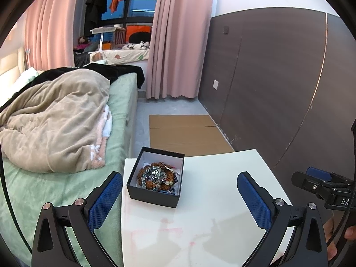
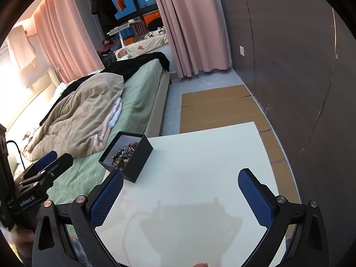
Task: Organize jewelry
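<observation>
A black open box (image 1: 153, 194) stands at the far left corner of the white table (image 1: 211, 211). It holds a heap of beaded bracelets (image 1: 156, 176), brown, clear and dark. My left gripper (image 1: 179, 183) is open and empty, just behind the box, fingers apart on either side. The box also shows in the right wrist view (image 2: 135, 164) with the beads (image 2: 123, 153) inside. My right gripper (image 2: 180, 181) is open and empty over the bare table (image 2: 211, 155), to the right of the box. Each gripper shows at the edge of the other's view.
A bed (image 1: 66, 189) with a green sheet and a beige blanket (image 1: 55, 120) lies against the table's left edge. Flat cardboard (image 1: 187, 133) lies on the floor beyond the table. A dark wall panel (image 1: 278, 77) runs along the right. Pink curtains (image 1: 175, 44) hang behind.
</observation>
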Demonstrator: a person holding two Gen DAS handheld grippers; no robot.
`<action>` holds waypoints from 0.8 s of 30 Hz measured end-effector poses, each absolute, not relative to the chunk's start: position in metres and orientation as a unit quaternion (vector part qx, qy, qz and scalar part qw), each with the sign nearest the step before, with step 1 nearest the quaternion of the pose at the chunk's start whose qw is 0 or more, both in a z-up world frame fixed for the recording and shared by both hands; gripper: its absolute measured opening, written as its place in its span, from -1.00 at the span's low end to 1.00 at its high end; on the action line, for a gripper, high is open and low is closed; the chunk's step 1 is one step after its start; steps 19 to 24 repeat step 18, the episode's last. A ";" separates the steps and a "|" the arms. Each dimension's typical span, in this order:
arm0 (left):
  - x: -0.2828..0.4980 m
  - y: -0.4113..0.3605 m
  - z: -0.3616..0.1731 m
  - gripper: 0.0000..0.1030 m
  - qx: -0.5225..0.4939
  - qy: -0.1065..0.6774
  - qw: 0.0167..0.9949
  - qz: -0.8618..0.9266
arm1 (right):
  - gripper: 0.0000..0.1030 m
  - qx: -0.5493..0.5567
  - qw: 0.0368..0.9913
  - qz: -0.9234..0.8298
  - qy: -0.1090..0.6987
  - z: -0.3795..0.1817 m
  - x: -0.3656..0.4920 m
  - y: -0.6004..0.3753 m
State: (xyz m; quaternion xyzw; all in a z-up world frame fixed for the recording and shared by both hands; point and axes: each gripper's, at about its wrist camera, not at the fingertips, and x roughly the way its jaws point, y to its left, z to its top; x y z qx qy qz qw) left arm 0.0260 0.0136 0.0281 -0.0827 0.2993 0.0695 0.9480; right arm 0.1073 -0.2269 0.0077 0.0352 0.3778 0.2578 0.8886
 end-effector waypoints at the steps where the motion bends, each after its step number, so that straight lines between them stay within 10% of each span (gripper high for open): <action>1: 0.026 0.013 0.028 0.99 -0.082 0.300 0.948 0.070 | 1.00 0.036 0.888 0.258 0.378 0.008 0.107 -0.227; 24: 0.027 0.015 0.025 0.99 -0.085 0.305 0.946 0.069 | 1.00 0.043 0.888 0.251 0.383 0.009 0.111 -0.226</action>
